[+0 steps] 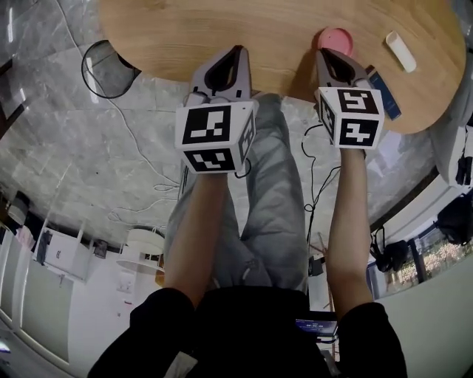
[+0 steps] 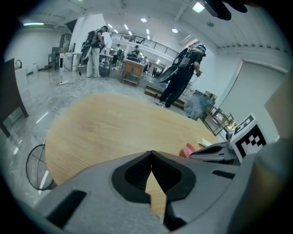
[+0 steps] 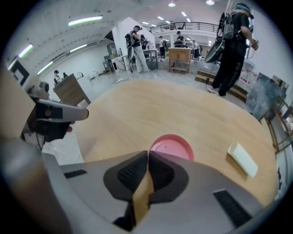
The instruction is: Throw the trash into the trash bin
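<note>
A black wire trash bin (image 1: 83,68) stands on the floor by the wooden table's (image 1: 222,22) left end; its rim (image 2: 28,164) also shows in the left gripper view. On the table lie a pink round disc (image 1: 336,37) (image 3: 171,145) and a white oblong piece (image 1: 400,50) (image 3: 242,159). My left gripper (image 1: 238,50) (image 2: 151,153) hangs over the table's near edge, shut, with nothing between its jaws. My right gripper (image 1: 323,53) (image 3: 148,153) is just short of the pink disc, also shut and empty.
A blue flat object (image 1: 384,94) lies at the table's near right edge. Cables (image 1: 148,155) trail over the marble floor under the table. Several people (image 2: 183,73) with backpacks stand in the hall beyond the table.
</note>
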